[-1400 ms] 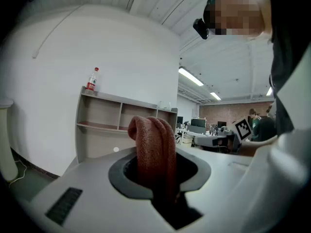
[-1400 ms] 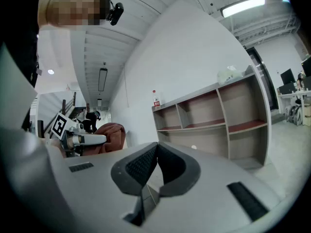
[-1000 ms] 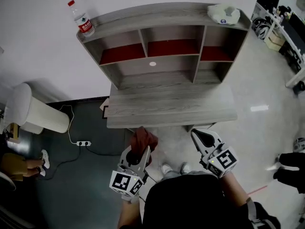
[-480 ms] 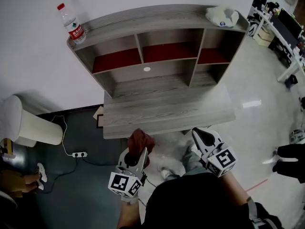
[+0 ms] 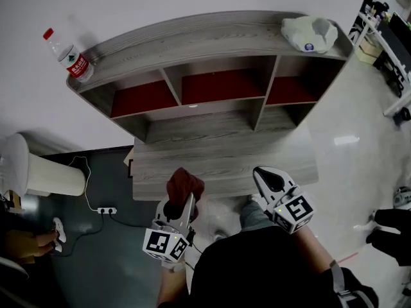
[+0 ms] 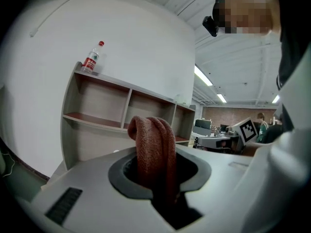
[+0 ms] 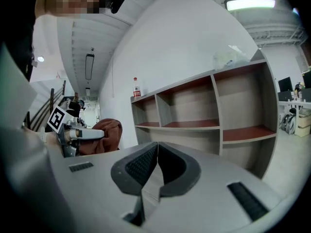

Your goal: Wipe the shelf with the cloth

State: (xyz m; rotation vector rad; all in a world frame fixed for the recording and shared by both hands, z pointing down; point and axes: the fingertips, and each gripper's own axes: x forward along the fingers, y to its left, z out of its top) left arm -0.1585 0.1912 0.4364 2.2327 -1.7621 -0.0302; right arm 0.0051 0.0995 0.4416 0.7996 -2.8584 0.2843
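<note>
A grey wooden shelf [image 5: 212,37] with three red-floored compartments stands on a grey desk [image 5: 225,165] against the wall. My left gripper [image 5: 183,201] is shut on a reddish-brown cloth [image 5: 183,185], which bunches up above the jaws near the desk's front edge. In the left gripper view the cloth [image 6: 154,152] rises between the jaws, with the shelf [image 6: 121,110] beyond. My right gripper [image 5: 268,179] hovers at the desk's front right, shut and holding nothing. The right gripper view shows its pads [image 7: 154,166] together, the shelf [image 7: 204,115] ahead and the cloth [image 7: 104,135] at left.
A plastic water bottle [image 5: 69,58] stands on the shelf top's left end, a pale crumpled bag [image 5: 310,33] on its right end. A white bin [image 5: 35,169] and a power strip [image 5: 106,209] sit on the floor at left. Other desks are at right.
The shelf and desk now sit nearer and larger in the head view, and both grippers have come up to the desk's front edge. The grip on the cloth is unchanged.
</note>
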